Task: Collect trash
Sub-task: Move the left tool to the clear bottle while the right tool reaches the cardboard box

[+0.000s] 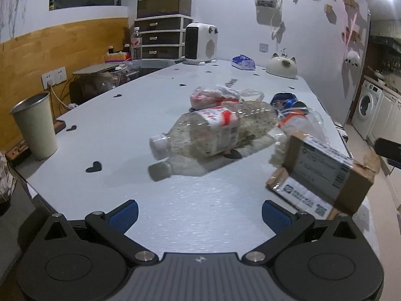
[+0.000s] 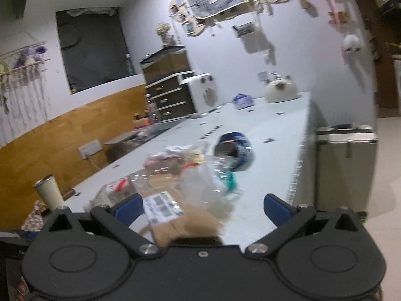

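A clear plastic bottle [image 1: 213, 130] with a white cap and red label lies on its side mid-table. Behind it sit a crumpled plastic bag [image 1: 220, 95] and a crushed blue can [image 1: 285, 100]. A labelled cardboard box [image 1: 323, 175] rests tilted near the table's right edge, with a clear wrapper [image 1: 300, 123] against it. My left gripper [image 1: 200, 213] is open, short of the bottle, holding nothing. My right gripper [image 2: 203, 208] is open with the box [image 2: 170, 215] lying between its wide-apart fingers; the view is blurred. The can [image 2: 235, 153] and bottle [image 2: 120, 188] lie beyond.
A beige cup [image 1: 35, 125] stands at the table's left corner. At the far end are a white heater [image 1: 200, 42], a drawer unit [image 1: 160, 37], a blue pack [image 1: 243, 62] and a cat-shaped pot [image 1: 280, 66]. A metal case [image 2: 345, 165] stands on the floor right of the table.
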